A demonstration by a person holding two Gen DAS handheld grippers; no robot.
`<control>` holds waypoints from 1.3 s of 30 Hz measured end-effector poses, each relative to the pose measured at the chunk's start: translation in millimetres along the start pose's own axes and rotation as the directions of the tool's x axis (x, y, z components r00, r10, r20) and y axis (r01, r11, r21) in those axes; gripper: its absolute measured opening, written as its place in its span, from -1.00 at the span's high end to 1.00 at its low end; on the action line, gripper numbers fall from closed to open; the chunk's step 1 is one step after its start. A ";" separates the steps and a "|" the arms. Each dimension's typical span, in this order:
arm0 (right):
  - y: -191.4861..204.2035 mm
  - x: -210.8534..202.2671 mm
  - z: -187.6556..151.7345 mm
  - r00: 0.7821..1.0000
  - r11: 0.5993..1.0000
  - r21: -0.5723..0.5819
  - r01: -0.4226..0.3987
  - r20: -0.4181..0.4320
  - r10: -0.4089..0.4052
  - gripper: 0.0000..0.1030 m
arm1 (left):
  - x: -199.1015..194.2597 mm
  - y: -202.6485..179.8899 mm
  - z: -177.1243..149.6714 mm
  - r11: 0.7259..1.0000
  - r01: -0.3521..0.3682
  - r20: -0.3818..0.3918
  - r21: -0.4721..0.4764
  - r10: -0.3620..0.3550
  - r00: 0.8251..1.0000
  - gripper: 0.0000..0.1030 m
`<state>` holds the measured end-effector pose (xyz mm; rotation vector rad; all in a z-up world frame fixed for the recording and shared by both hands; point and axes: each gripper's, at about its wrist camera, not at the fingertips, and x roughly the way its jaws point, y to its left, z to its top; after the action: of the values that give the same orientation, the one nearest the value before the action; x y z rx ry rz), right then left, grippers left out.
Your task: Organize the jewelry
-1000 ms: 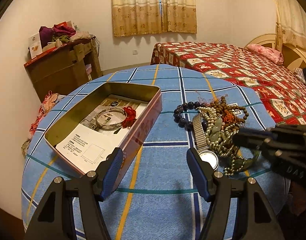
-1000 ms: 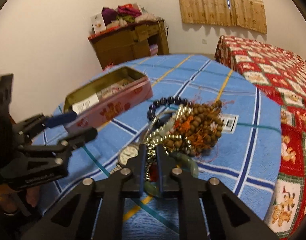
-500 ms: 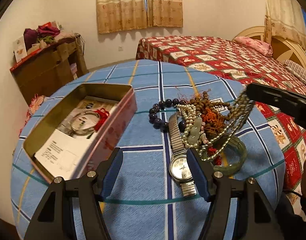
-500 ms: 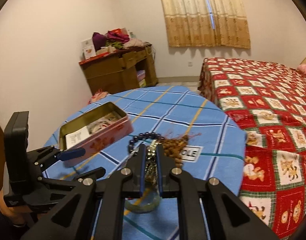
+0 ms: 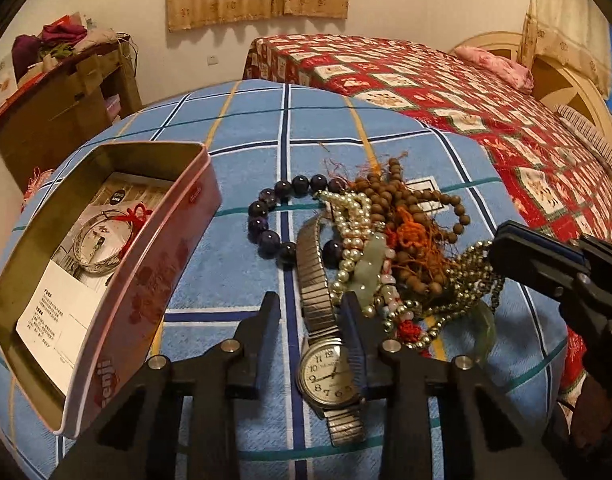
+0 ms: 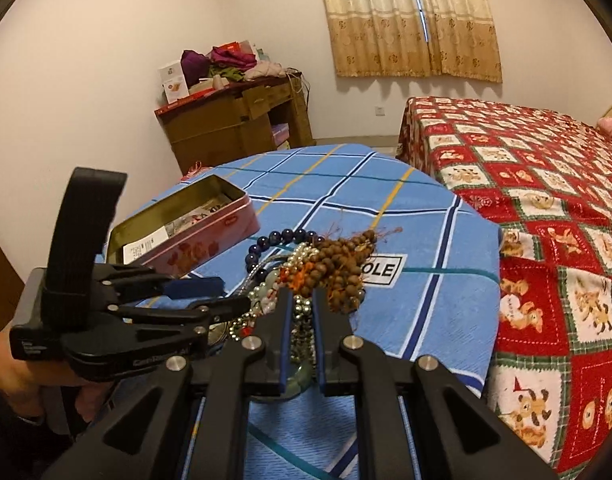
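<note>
Lettering "OLE" shows — right tongs pinching silver beads, left tongs closing astride watch.

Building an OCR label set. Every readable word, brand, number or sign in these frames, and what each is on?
"OLE": white label on the tablecloth, start hidden by beads.
Hour numerals "7", "8", "9", "10": watch dial; its brand line is too small.
Red lettering: tin wall, distorted, unreadable.
Paper in the tin: print too small.
Left gripper embossing: blurred.

watch face partly behind left claw
</note>
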<state>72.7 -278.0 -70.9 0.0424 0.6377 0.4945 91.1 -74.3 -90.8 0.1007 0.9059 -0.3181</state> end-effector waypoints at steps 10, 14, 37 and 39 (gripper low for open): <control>5.3 -1.1 0.6 1.000 1.000 -0.009 -0.011 0.008 0.011 0.76 | -2.2 3.3 -6.0 0.998 0.069 -0.014 -0.006 -0.069 0.998 0.71; 4.2 -5.2 2.7 1.000 1.000 -0.007 -0.013 0.022 0.013 0.76 | -11.0 9.2 -9.8 0.996 0.082 0.009 -0.028 -0.082 0.997 0.72; 36.5 -24.0 42.7 0.992 0.993 -0.086 -0.078 0.092 0.086 0.76 | -100.9 46.3 3.4 0.995 0.055 0.239 -0.083 -0.034 0.970 0.72; 40.0 -23.6 52.7 0.990 0.991 -0.100 -0.087 0.101 0.097 0.76 | -109.1 50.7 7.4 0.996 0.037 0.262 -0.083 -0.014 0.965 0.72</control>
<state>69.7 -247.5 -7.6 0.0073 0.5096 0.6077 49.9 -2.9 -2.9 -0.0333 0.6585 -0.3073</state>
